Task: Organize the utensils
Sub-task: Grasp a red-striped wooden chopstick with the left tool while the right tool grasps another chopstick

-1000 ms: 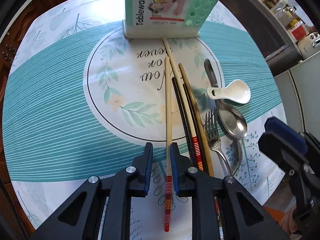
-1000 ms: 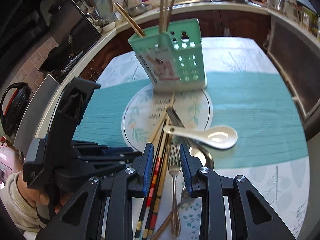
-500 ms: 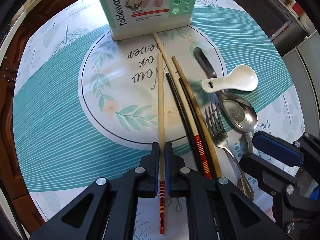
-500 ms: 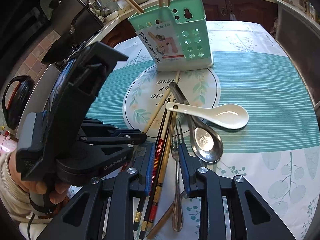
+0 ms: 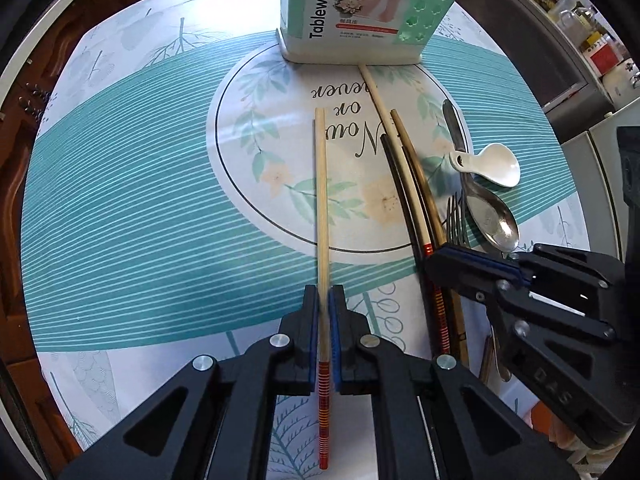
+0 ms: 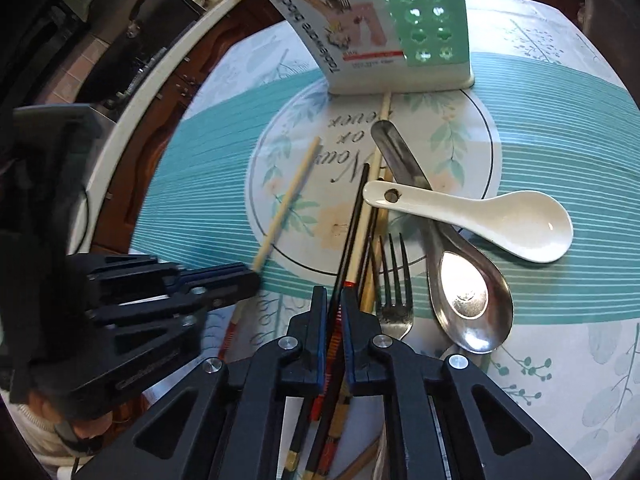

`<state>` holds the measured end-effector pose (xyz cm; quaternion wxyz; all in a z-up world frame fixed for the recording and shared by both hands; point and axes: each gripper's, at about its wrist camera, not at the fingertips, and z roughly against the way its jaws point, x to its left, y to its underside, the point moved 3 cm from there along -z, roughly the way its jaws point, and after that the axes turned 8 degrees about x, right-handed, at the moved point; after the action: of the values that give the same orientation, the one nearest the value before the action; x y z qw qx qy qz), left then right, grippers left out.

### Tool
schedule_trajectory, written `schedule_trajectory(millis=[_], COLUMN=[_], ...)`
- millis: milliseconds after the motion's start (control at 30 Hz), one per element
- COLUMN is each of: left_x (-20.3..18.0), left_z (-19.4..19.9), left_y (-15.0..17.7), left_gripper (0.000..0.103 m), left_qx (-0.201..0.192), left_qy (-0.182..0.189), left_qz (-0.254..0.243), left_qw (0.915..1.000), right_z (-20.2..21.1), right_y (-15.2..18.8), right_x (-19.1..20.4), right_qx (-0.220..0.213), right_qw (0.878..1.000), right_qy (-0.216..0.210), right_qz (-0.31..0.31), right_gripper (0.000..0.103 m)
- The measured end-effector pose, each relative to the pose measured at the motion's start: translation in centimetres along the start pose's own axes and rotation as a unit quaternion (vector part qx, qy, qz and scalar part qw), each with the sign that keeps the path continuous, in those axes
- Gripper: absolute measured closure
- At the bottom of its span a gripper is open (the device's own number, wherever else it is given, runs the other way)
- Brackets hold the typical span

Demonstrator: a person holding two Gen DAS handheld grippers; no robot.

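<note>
My left gripper (image 5: 324, 294) is shut on a pale bamboo chopstick (image 5: 321, 200) with a red-striped end, which points toward the mint green tableware holder (image 5: 360, 12). My right gripper (image 6: 335, 298) is shut on chopsticks from the bundle (image 6: 358, 236), one black and one pale with a red band. The bundle also shows in the left wrist view (image 5: 412, 196), with the right gripper (image 5: 472, 264) over it. Beside it lie a steel fork (image 6: 394, 276), a steel spoon (image 6: 468, 292) and a white ceramic spoon (image 6: 500, 220). The holder (image 6: 400, 36) stands at the far side.
The tablecloth (image 5: 140, 200) has teal stripes and a round printed centre. A dark wooden cabinet edge (image 5: 16, 160) runs along the left. Jars and bottles (image 5: 592, 32) stand on a counter at the far right. The left gripper body (image 6: 132, 320) fills the right wrist view's lower left.
My left gripper has shut on the pale chopstick and carried it left, away from the bundle. My right gripper has shut on chopsticks in the bundle and moved closer to the table.
</note>
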<state>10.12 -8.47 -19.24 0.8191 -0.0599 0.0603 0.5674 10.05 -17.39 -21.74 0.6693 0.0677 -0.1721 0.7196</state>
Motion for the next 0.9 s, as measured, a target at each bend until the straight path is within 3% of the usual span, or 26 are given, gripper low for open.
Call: schedule_trajectory(millis=[233,500,733,900], left_x=[3.0,4.6,5.7,6.4], left_z=[0.4,0.5,0.5,1.0], left_y=[1.4,2.1,2.0,2.0], left_gripper=[0.1,0.1,0.1,0.1], left_qx=[-0.008,-0.01,-0.011,-0.013], left_qy=[0.019,0.043,0.054,0.061], left_qz=[-0.003,0.007,0.016,0.015], left_qw=[0.9998,0.999,0.9983,0.9979], right_z=[-0.4,-0.9,-1.3,-1.9], right_y=[-0.8,-1.4,-3.3,-3.6], right_x=[0.6,1.0,2.2,3.7], right_qx=[0.001,0.007,0.012,0.04], right_qw=[0.999,0.998,0.995,0.996], right_qy=[0.053,0.057,0.095,0.055], right_qz=[-0.003,-0.007,0.023,0.055], right_gripper=[0.101,0.101,0.1,0.1])
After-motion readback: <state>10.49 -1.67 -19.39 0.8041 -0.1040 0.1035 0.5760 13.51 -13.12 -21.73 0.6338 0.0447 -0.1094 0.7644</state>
